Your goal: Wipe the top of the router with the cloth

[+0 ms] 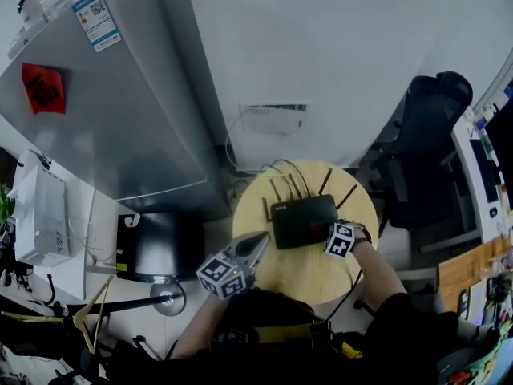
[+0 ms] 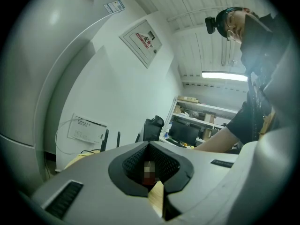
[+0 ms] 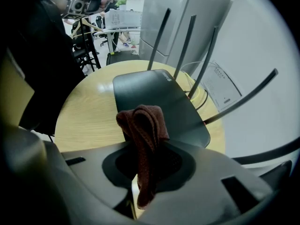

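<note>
one round pale wooden table (image 1: 298, 276) stands between a silver fridge (image 1: 120, 111) and a white wall that carries a cabled white box (image 1: 274, 119); a black office chair (image 1: 425, 135) is to the right; the black router (image 1: 303, 220) lies on the table, antennas up, its white logo too small to read; the fridge bears a qr-code label (image 1: 96, 18) and a red square (image 1: 44, 88), both illegible; the right gripper (image 1: 337, 237) pinches a dark red cloth (image 3: 143, 135) over the router's right end; the left gripper (image 1: 260, 241), jaws pressed together and empty, is at the table's left edge
</note>
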`<state>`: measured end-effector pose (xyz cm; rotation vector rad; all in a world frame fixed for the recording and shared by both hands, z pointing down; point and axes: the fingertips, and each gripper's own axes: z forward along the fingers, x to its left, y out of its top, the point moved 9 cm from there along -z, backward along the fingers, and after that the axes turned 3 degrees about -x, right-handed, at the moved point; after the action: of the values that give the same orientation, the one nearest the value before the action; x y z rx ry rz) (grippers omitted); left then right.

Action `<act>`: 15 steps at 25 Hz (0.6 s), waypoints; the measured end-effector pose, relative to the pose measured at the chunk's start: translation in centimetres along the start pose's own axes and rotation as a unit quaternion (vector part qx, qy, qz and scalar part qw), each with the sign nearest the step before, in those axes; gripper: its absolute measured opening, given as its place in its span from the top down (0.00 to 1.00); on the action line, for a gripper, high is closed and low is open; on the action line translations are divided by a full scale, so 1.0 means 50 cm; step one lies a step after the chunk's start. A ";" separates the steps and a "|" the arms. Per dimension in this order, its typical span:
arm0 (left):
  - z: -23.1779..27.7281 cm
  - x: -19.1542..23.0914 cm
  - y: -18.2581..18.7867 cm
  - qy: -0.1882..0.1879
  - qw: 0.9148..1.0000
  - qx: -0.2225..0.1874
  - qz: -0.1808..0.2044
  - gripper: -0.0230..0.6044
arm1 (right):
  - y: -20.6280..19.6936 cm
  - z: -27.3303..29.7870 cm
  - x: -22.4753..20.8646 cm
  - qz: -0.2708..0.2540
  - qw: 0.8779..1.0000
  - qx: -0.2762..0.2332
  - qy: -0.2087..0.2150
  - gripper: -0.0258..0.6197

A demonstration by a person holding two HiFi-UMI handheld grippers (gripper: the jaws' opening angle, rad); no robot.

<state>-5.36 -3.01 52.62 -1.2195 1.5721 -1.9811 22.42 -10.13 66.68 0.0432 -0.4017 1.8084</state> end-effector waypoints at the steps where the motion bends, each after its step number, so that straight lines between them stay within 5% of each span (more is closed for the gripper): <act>1: 0.000 -0.003 0.000 0.000 1.000 -0.001 0.001 0.97 | -0.003 -0.001 0.004 -0.002 1.000 0.000 0.004 0.86; 15: 0.018 -0.031 -0.004 -0.013 1.000 0.001 0.011 0.97 | -0.013 -0.018 0.055 0.003 0.999 -0.011 0.031 0.86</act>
<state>-3.70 -2.42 52.18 -1.2175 1.5644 -1.9435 22.45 -7.16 66.65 -0.0295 -0.3785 1.8064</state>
